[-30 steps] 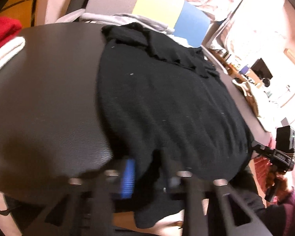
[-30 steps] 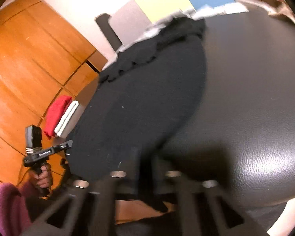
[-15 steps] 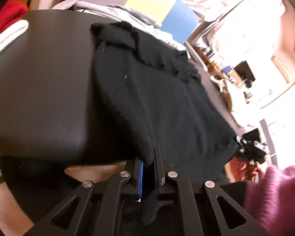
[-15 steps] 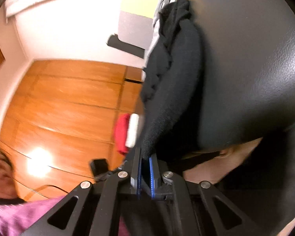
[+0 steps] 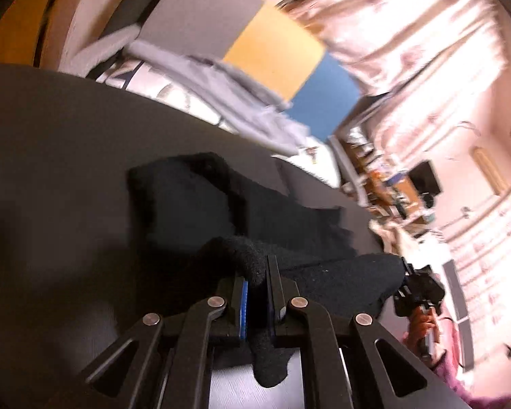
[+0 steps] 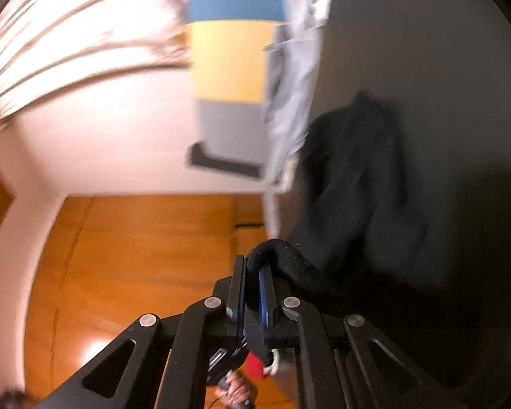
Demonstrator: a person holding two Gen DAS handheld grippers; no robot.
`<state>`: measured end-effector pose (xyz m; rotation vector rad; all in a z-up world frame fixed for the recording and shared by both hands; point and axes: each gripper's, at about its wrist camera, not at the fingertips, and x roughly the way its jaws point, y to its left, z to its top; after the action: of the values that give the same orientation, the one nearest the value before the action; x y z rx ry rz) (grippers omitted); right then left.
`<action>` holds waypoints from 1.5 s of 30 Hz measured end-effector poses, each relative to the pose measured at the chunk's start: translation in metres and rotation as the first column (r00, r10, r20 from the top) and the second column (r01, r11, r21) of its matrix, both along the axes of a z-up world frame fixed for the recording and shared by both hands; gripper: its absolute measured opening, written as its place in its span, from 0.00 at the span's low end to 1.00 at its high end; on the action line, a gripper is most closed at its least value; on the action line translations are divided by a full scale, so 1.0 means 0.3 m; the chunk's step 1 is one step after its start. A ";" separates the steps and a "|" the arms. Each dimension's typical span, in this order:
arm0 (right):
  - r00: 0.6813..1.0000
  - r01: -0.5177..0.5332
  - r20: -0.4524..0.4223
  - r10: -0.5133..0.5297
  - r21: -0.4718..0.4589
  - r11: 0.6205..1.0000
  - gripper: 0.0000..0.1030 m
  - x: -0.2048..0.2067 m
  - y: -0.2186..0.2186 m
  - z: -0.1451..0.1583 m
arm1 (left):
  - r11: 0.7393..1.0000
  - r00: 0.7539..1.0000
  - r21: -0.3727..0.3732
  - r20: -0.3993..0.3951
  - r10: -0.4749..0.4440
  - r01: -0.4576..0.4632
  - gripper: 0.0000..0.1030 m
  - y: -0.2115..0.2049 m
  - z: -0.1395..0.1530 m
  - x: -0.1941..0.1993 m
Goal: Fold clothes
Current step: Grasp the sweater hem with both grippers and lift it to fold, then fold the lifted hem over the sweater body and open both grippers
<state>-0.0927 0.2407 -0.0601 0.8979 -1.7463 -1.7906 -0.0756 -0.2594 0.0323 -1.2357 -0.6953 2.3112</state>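
A black knit garment [image 5: 201, 201] lies on a dark leather surface [image 5: 51, 156], its near hem lifted and carried over the rest. My left gripper [image 5: 255, 272] is shut on one corner of that hem, and a tail of cloth hangs down between its arms. In the right wrist view the same black garment [image 6: 354, 170] runs up the rolled picture, and my right gripper [image 6: 252, 272] is shut on the other hem corner. The right gripper [image 5: 415, 289] also shows at the far right of the left wrist view, held by a hand.
A pile of pale grey and white clothes [image 5: 221, 85] lies beyond the surface's far edge, against a grey, yellow and blue panel [image 5: 276, 51]. Wooden cupboard doors [image 6: 136, 255] fill the lower left of the right wrist view. A red folded item [image 6: 255, 368] shows below the right gripper.
Both grippers have lifted the near hem off the front edge and carried it over the garment toward its far end. The right wrist view has rolled strongly.
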 end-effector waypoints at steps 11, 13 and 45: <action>0.965 -0.230 0.147 0.216 0.087 0.969 0.41 -0.135 -0.057 -0.004 | 0.996 0.970 0.079 0.237 -0.059 0.041 0.38 0.063 -0.210 -0.235; 0.951 -0.282 0.150 0.270 0.063 0.957 0.41 -0.181 -0.084 0.008 | 0.992 0.962 0.119 0.263 -0.078 0.048 0.40 0.068 -0.203 -0.263; 0.980 -0.098 0.023 0.199 0.920 0.380 0.43 0.073 -0.265 0.132 | 0.903 0.987 -0.399 -0.030 0.160 -0.158 0.72 0.013 -0.202 -0.103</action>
<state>-0.0707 0.1612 -0.0205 1.2695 -0.3806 -2.6114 -0.1067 -0.2555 -0.0282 -1.3988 -0.3373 2.6825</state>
